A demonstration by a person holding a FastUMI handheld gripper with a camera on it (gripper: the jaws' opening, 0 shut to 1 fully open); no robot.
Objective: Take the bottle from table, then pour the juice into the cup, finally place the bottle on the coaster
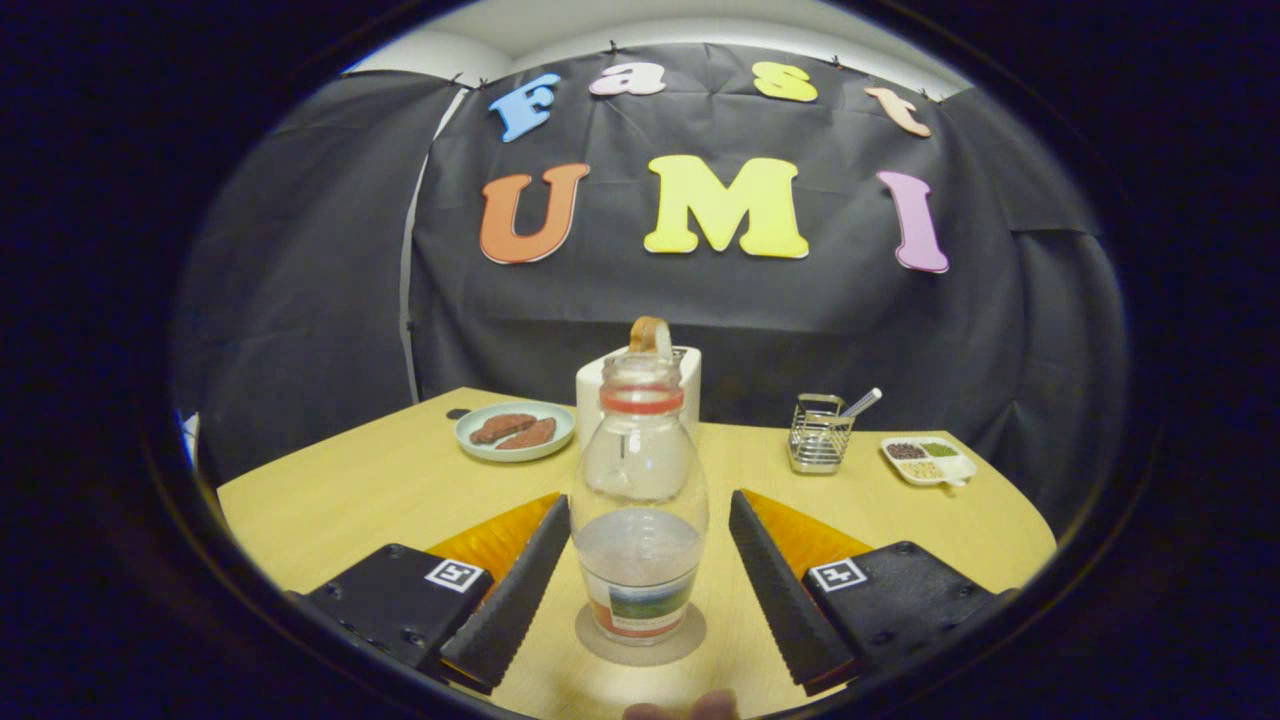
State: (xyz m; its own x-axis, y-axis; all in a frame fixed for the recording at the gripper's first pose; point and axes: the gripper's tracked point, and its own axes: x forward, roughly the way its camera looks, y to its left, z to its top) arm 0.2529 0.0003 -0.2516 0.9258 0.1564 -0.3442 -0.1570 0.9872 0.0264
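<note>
A clear bottle [640,500] with a red neck ring and a label at its base stands upright on a round coaster [692,636] on the wooden table. It is roughly a third full of pale liquid. My gripper [648,500] is open, and the bottle stands between the two fingers. The fingers [515,590] flank the bottle's lower body with a small gap on each side. A handle-like shape, perhaps a glass cup, shows through the bottle's upper part; I cannot tell for sure.
A white toaster [688,380] with a bread slice stands right behind the bottle. Beyond the left finger lies a plate [480,445] with brown pieces. A wire basket [818,435] with a spoon and a small divided tray [930,462] sit beyond the right finger. A person's fingertip [685,708] shows below the coaster.
</note>
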